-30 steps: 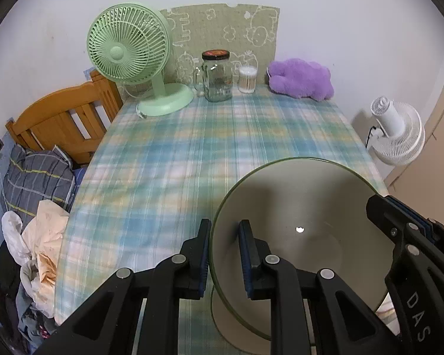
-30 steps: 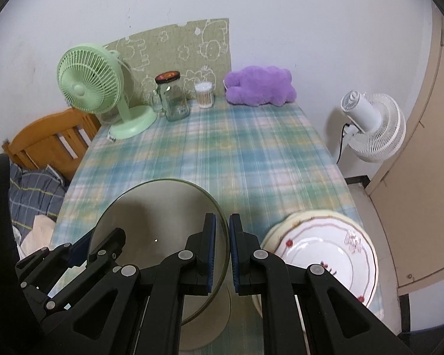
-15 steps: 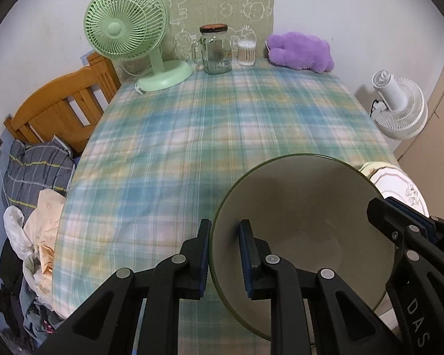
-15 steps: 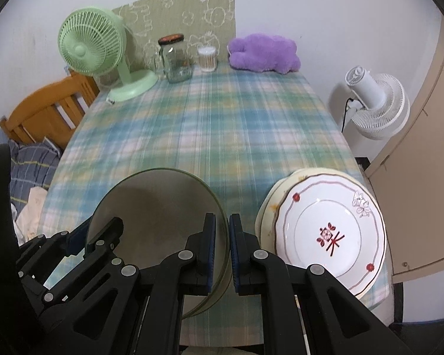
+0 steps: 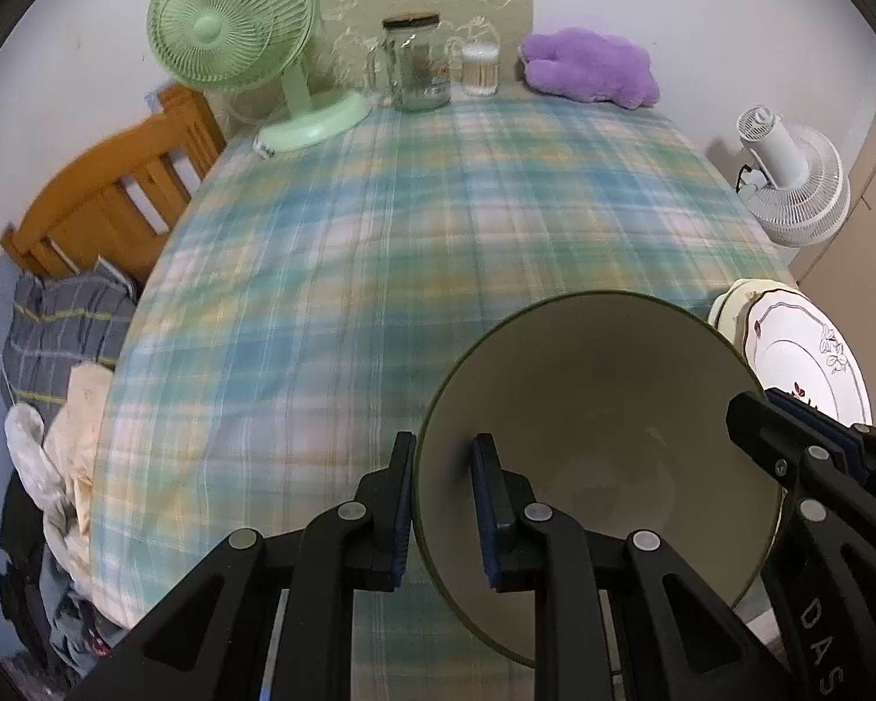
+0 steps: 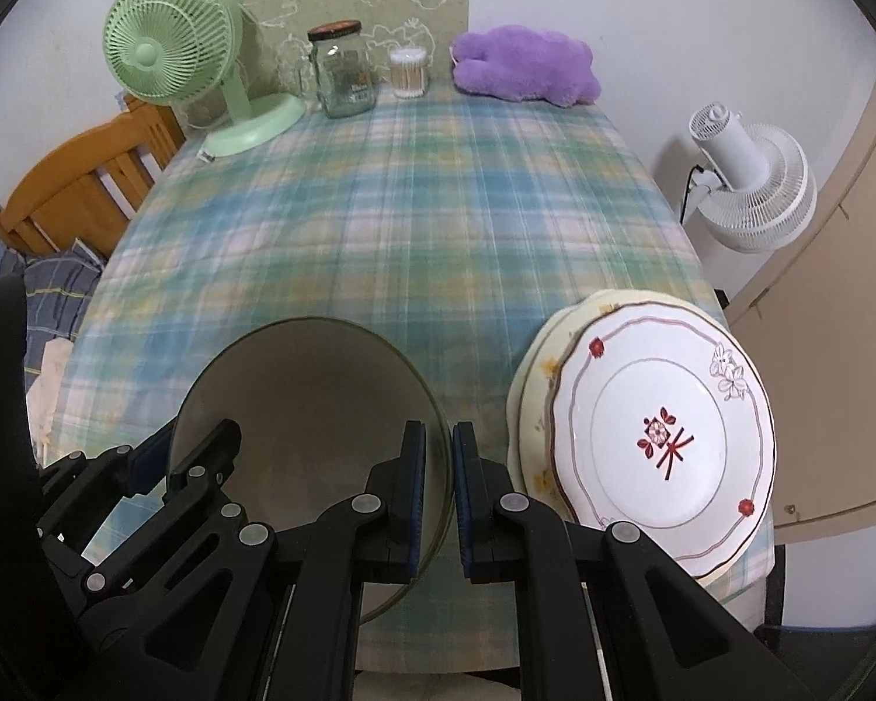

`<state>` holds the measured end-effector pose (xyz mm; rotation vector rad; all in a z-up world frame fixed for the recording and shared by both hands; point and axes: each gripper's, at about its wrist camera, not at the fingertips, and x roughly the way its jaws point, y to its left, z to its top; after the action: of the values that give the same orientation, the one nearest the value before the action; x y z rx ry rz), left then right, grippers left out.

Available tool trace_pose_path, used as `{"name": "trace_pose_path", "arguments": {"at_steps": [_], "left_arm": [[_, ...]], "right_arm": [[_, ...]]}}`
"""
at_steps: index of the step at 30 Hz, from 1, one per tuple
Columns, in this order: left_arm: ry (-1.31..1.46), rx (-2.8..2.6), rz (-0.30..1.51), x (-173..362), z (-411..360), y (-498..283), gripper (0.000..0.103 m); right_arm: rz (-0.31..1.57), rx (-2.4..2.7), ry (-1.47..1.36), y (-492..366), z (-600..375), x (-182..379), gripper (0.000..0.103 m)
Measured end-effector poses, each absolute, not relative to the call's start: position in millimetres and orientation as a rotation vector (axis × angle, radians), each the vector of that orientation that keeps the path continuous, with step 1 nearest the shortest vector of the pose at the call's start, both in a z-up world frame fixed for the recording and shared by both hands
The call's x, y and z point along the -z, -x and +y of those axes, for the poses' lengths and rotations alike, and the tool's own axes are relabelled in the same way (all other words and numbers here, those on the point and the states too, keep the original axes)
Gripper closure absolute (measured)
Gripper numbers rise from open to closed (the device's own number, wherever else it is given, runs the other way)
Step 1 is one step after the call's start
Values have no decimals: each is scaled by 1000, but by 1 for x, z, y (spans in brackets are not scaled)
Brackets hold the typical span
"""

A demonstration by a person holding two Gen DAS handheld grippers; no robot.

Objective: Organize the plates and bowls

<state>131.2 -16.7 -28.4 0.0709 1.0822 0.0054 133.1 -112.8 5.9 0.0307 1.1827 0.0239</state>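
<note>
A large beige bowl (image 5: 601,409) with a dark green rim hangs above the near end of the table, held from both sides. My left gripper (image 5: 441,502) is shut on its left rim. My right gripper (image 6: 438,490) is shut on the bowl's (image 6: 309,409) right rim. In the left wrist view the right gripper (image 5: 788,432) shows at the bowl's far side. A stack of plates (image 6: 660,432), white with red marks on top and cream below, lies on the table to the right of the bowl.
Plaid tablecloth (image 6: 403,222) covers the table. At the far end stand a green desk fan (image 6: 175,64), a glass jar (image 6: 344,76), a cotton-swab tub (image 6: 409,73) and a purple plush (image 6: 525,73). A wooden chair (image 5: 105,198) stands left, a white floor fan (image 6: 747,187) right.
Both grippers have come down with the bowl between them and tipped more steeply toward the table. The plate stack has come fuller into view on the right.
</note>
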Motion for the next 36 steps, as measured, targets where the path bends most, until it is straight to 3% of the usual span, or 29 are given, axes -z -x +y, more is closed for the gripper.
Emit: {"name": "trace_pose_path", "arguments": {"at_steps": [8,12,23,25,28,31,36], "left_arm": [[-101,-16,1053,30,-21,-129,85],[-62,3,1084,35,-18,-128,70],[-2,16,1078,30,-4,-117,44],[9,30,1071,27,-3,-117,32],[7,35,1062,24,-2,-117,29],[9,28,1070,26,0,-120,28],[20,9,1101,32,6,-127,23]], "right_arm": [[1184,-30,-34,-131,-117,-2,90],[1205,-27,-48,-130,-117,2,90],[1247,-30,-91,-122,-119,3,89],[1253,-31,-86,-121,-119,1,88],[1239,-41,-102,-120,-121,-2,87],[1241,-35,-120,-123,-125,-2,80],[1267,-20,-155,-133,-133,7,60]]}}
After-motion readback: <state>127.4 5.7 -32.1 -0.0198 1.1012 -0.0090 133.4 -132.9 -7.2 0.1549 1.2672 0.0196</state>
